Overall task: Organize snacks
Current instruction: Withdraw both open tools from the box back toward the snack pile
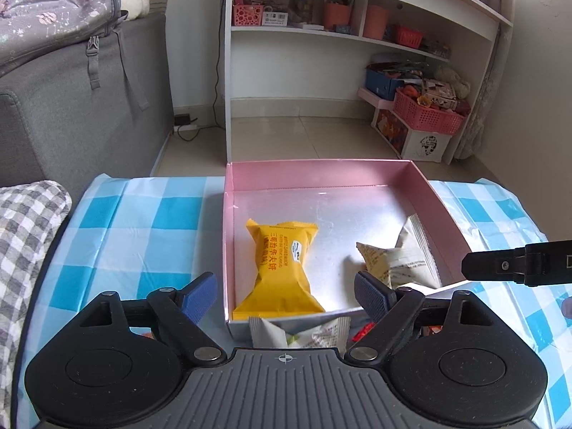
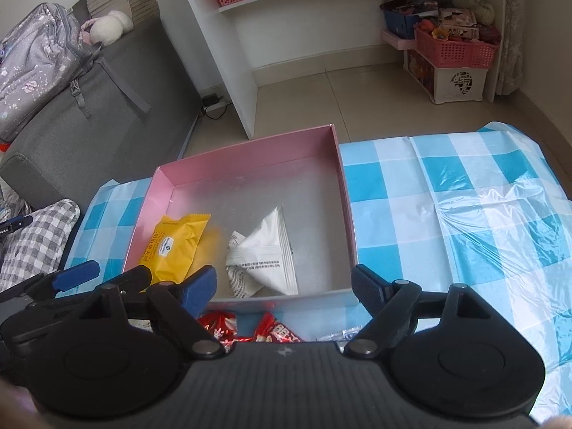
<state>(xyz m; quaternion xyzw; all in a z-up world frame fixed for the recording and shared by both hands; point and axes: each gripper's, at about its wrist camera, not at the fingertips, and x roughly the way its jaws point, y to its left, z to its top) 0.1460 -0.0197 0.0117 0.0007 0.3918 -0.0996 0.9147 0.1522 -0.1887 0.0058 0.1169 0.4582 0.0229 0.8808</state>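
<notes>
A pink box [image 1: 321, 173] [image 2: 246, 150] stands on the blue checked tablecloth. Inside lie a yellow snack pack [image 1: 280, 268] [image 2: 177, 245] and a white triangular snack pack [image 1: 404, 261] [image 2: 266, 254]. My left gripper [image 1: 286, 289] is open and empty, above the box's near wall; it also shows in the right wrist view [image 2: 100, 275]. A white snack pack [image 1: 304, 332] and a red wrapper [image 1: 363, 332] lie below it. My right gripper [image 2: 284, 284] is open and empty at the box's near edge, above red snack packs [image 2: 250, 329]. Its finger shows in the left wrist view [image 1: 500, 266].
A grey sofa [image 1: 82, 107] with a backpack [image 2: 35, 57] stands left. A white shelf unit [image 1: 357, 35] with pink baskets [image 2: 454, 48] stands behind the table. A grey checked cloth [image 1: 25, 236] lies at the table's left edge. The tablecloth [image 2: 464, 196] stretches to the right.
</notes>
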